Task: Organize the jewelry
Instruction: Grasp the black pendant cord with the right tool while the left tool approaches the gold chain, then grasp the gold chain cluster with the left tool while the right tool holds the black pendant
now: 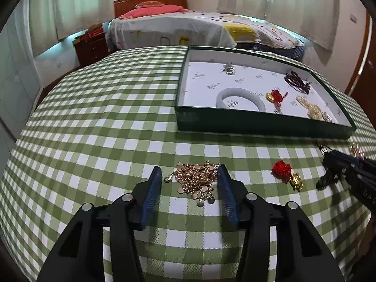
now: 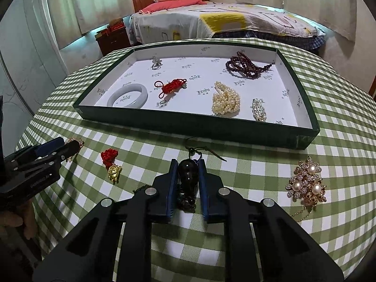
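Observation:
A gold coin chain point(image 1: 196, 181) lies in a heap on the green checked tablecloth. My left gripper point(image 1: 189, 176) is open with a finger on each side of it. My right gripper point(image 2: 187, 169) is shut on a black pendant point(image 2: 187, 172) with a dark cord; it also shows in the left wrist view point(image 1: 329, 178). A red knot charm with a gold figure point(image 2: 111, 164) lies between the grippers. A pearl and gold brooch point(image 2: 306, 183) lies to the right. The green tray point(image 2: 195, 124) holds a white bangle point(image 2: 128, 98), pearls point(image 2: 225, 101), dark beads point(image 2: 244, 67), a red knot point(image 2: 172, 85) and rings.
The table point(image 1: 94, 117) is covered with a checked cloth and its edge curves away at the left. Behind it stand a bed point(image 1: 188, 28) and a wooden nightstand point(image 1: 90, 47). A crystal clip point(image 2: 258, 109) lies in the tray's right part.

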Motion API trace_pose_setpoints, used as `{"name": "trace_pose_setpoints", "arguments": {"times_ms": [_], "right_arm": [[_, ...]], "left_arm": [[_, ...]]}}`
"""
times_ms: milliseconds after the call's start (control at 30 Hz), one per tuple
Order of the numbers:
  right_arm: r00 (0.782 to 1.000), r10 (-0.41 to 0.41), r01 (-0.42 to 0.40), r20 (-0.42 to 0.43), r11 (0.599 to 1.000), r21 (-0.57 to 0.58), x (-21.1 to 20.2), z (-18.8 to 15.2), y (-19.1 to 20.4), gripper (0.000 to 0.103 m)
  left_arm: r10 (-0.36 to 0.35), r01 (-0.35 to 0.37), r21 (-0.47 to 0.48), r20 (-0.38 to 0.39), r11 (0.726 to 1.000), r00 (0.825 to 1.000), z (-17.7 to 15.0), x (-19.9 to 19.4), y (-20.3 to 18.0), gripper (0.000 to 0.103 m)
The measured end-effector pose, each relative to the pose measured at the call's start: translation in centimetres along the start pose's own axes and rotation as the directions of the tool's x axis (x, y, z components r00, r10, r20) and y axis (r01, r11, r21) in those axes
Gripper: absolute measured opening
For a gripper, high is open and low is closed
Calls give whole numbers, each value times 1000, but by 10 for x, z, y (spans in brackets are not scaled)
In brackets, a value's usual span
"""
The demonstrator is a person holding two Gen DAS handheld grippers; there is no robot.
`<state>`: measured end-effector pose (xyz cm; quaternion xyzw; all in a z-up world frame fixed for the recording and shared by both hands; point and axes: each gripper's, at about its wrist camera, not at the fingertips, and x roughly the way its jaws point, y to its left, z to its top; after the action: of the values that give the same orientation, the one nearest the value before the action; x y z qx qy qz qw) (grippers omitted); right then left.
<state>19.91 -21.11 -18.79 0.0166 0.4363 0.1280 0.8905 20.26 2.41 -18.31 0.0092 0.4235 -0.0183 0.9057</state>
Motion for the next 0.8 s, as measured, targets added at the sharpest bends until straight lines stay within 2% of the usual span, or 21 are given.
{"name": "trace_pose_setpoints", "arguments": {"times_ms": [33,100,200,400,800], "right_arm": [[1000,0,0,1,1000,-1,0,0,0,17],[1000,-1,1,1,1000,-2,0,0,0,17],[1000,1,-1,2,1000,1,1,0,0,17],[1000,2,-2,11,1000,4,-1,-1,0,17],[998,7,-7,64,1000,4,-20,0,1,17]], "left_arm": [[0,0,7,2,1000,1000,0,0,-1,42],[-3,3,12,6,1000,1000,0,-1,-1,28],[-7,7,19,10,1000,1000,0,-1,0,20],[-23,22,28,21,999,1000,0,-4,-1,15],[-32,30,24,104,999,994,7,-35,-5,15]]}}
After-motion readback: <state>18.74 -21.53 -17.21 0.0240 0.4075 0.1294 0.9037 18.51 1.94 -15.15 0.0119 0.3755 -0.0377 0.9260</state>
